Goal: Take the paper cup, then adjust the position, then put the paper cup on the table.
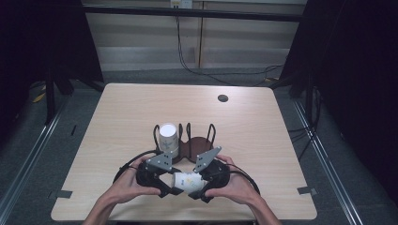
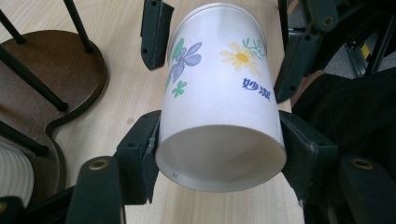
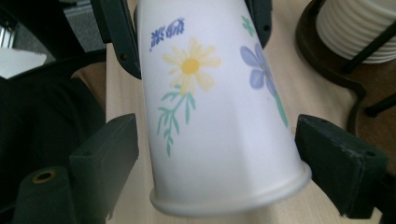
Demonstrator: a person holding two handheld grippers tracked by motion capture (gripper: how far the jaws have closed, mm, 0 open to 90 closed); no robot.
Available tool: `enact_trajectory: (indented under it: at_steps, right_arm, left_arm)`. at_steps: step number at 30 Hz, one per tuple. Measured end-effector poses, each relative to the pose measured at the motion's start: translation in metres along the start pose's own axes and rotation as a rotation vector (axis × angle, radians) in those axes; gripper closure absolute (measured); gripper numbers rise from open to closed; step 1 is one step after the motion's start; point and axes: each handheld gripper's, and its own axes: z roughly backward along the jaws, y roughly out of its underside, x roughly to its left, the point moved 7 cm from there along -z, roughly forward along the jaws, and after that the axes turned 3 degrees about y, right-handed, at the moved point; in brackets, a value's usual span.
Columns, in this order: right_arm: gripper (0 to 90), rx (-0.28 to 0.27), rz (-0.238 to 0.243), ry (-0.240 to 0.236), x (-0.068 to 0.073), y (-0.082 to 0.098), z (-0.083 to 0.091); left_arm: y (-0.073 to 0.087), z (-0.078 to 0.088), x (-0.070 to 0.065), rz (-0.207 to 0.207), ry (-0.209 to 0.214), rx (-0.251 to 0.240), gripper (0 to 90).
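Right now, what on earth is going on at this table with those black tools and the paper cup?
A person sits at a wooden table with a two-jaw gripper in each hand. The left gripper and the right gripper meet at a flowered paper cup, held on its side between them near the table's front edge. The left jaws press the cup's base end; the right jaws flank its rim end with gaps showing. Behind them stands a dark wire rack holding a ribbed white cup.
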Motion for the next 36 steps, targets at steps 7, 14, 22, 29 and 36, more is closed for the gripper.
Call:
enact_trajectory:
  at_steps: [7, 14, 22, 29, 36]
  right_arm:
    - [13.8, -0.091, -0.034, 0.03, -0.006, 0.0, 0.012]
    - [13.6, -0.169, -0.069, 0.057, -0.007, 0.008, 0.021]
    - [13.6, -0.28, -0.138, 0.084, -0.012, 0.023, 0.027]
    - [13.6, -0.353, -0.155, 0.072, -0.011, 0.024, 0.033]
    - [13.6, -0.403, -0.161, 0.058, -0.011, 0.02, 0.035]
  left_arm:
    - [0.0, 0.003, 0.001, 0.008, -0.009, -0.057, 36.5]
    - [0.002, 0.007, 0.002, 0.01, -0.024, -0.114, 36.4]
    - [0.001, 0.007, 0.004, 0.012, -0.033, -0.167, 36.3]
    - [0.0, 0.009, 0.003, 0.028, -0.036, -0.222, 36.2]
    - [0.0, 0.013, 0.005, 0.031, -0.049, -0.269, 36.1]
